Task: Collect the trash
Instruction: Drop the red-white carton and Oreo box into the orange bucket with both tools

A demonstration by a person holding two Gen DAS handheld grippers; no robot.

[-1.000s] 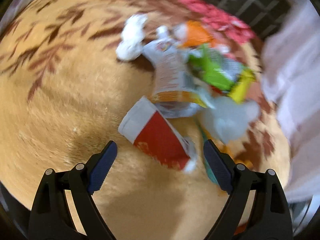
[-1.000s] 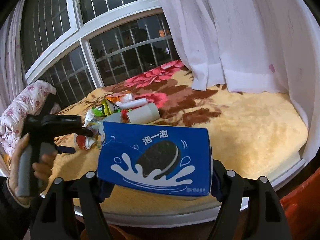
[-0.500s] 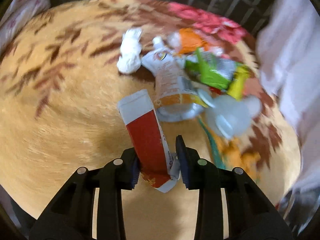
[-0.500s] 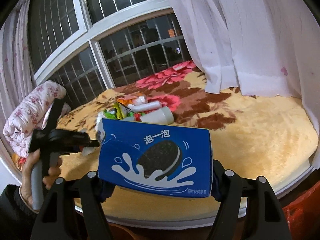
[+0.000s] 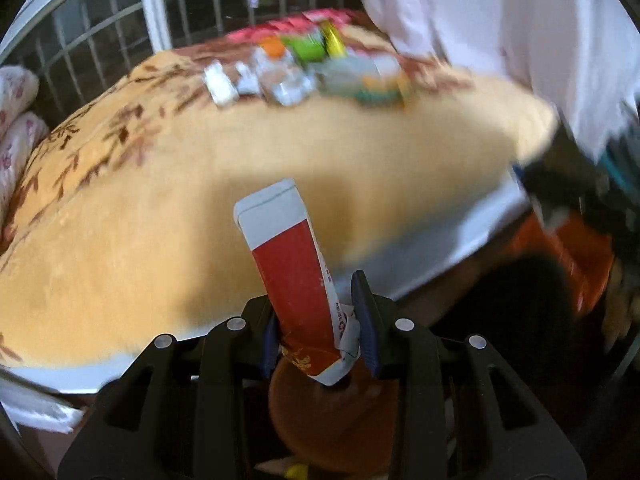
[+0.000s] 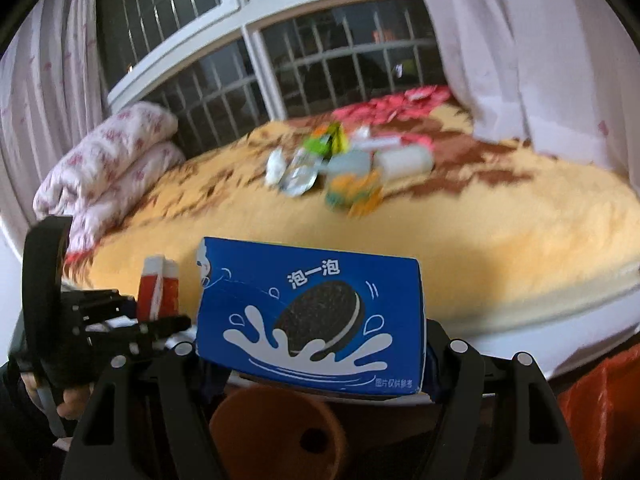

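Just changed: the red carton [image 5: 294,276] has been lifted off the bed [image 5: 168,216] and is carried out past the bed's near edge; a second ago it lay flat on the blanket between spread tongs.
Left tongs [image 5: 316,332]: clenched on the lower end of the red carton, which stands nearly upright between the pads with its white end up.
Right tongs [image 6: 316,364]: clamped wide across the blue box [image 6: 312,312], held by its two ends, printed face toward the camera.
Meaning for the task: two pieces of trash are judged to be in hand at once; a drop-off is the likely next step, toward the red bag [image 6: 600,412] seen at the lower right past the bed edge.
Where the trash is: the red carton and blue box are in the air near the bed's front edge, side by side in the right view; the rest of the pile [image 6: 340,168] is still on the blanket, far side, near the window [image 6: 320,56].
Pile contents: wrappers, a white cup and a green pack can be made out; blur hides the rest.
Against the earlier frame: the pile was close under the left tongs then and is now well apart from them; the blue box's grip is unchanged.
Below the tongs: a brown round object [image 6: 276,428] with a hole is seen; what it is cannot be told.
Risk: the carton's crumpled end is pinched off-centre, so slipping is possible.
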